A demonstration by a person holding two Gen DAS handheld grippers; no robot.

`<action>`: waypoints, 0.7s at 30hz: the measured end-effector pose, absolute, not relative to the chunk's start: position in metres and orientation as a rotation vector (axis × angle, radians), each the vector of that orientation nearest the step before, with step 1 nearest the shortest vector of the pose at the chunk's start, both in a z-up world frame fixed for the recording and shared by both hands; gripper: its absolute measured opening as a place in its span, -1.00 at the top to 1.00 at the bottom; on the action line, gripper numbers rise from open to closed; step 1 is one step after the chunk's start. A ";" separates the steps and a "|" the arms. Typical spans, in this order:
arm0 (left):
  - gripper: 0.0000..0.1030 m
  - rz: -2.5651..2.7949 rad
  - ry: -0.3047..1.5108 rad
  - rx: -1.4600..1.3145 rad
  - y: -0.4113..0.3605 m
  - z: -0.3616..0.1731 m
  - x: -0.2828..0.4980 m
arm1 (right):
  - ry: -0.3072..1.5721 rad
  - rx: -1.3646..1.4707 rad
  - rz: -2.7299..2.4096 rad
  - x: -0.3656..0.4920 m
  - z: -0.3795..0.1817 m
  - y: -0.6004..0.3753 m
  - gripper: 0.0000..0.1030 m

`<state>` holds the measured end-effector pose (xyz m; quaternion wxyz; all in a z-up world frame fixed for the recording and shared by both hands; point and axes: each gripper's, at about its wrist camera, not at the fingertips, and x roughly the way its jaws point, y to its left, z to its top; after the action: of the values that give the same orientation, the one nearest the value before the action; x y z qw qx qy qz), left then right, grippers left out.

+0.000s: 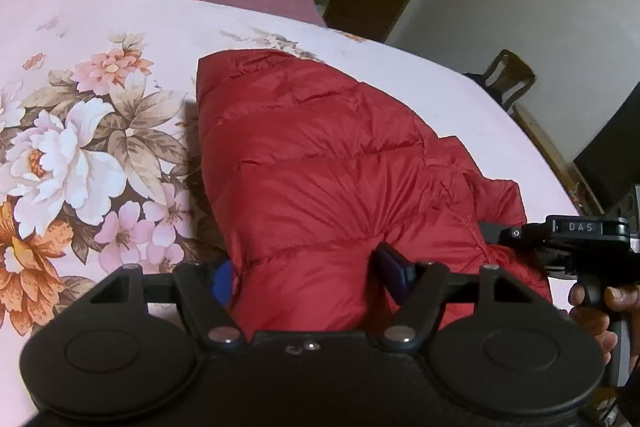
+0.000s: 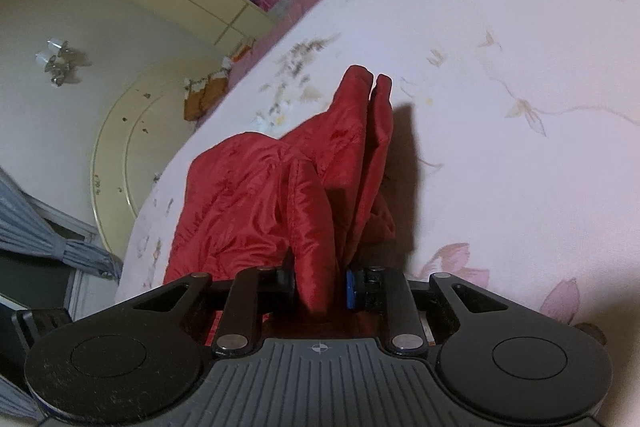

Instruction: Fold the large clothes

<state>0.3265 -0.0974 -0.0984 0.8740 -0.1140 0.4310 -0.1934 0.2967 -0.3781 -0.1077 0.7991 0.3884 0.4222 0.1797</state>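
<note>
Right, both claws are loaded with fabric and this fold is very much live. A red quilted jacket (image 1: 320, 155) lies on the floral bedsheet (image 1: 80, 131) of the bed, its far end flat and its near end gathered up toward the person. The left claw (image 1: 308, 273) has a thick bunch of that puffy cloth filling the gap between its fingers, jaws set fairly wide around the bulk with the blue pad (image 1: 222, 279) pressed against the fabric on one side and the dark finger (image 1: 394, 267) dug in on the other. The right claw (image 2: 320, 285) is pinched much narrower on a folded ridge of the jacket (image 2: 256, 195), with panels standing up beyond it like a raised edge. In the left view the right claw's handle, in a hand (image 1: 600, 311), sits just off the jacket's right flank, so the two grips look close together along the near hem. Judging by that, the step is carrying this near edge over onto the far part. To do it well, lift both claws together, level, keep the edge taut between them, and travel straight up the bed so the puffy layers don't skew. Slippery shell fabric could slide out of a loose pinch, so hold firm until the edge lies down.
</note>
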 end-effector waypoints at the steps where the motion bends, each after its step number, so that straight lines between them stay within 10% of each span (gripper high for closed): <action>1: -0.32 -0.413 0.894 -0.239 -0.096 -0.096 0.325 | 0.896 0.827 0.383 0.294 -0.104 -0.376 0.60; 21: -0.29 -0.388 0.822 -0.321 0.132 -0.052 0.298 | 0.863 0.729 0.492 0.305 -0.040 -0.170 0.60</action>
<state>0.2985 0.1316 -0.0521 0.8861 -0.1542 0.3951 -0.1868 0.3053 -0.1696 -0.0399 0.8162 0.3418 0.4047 0.2307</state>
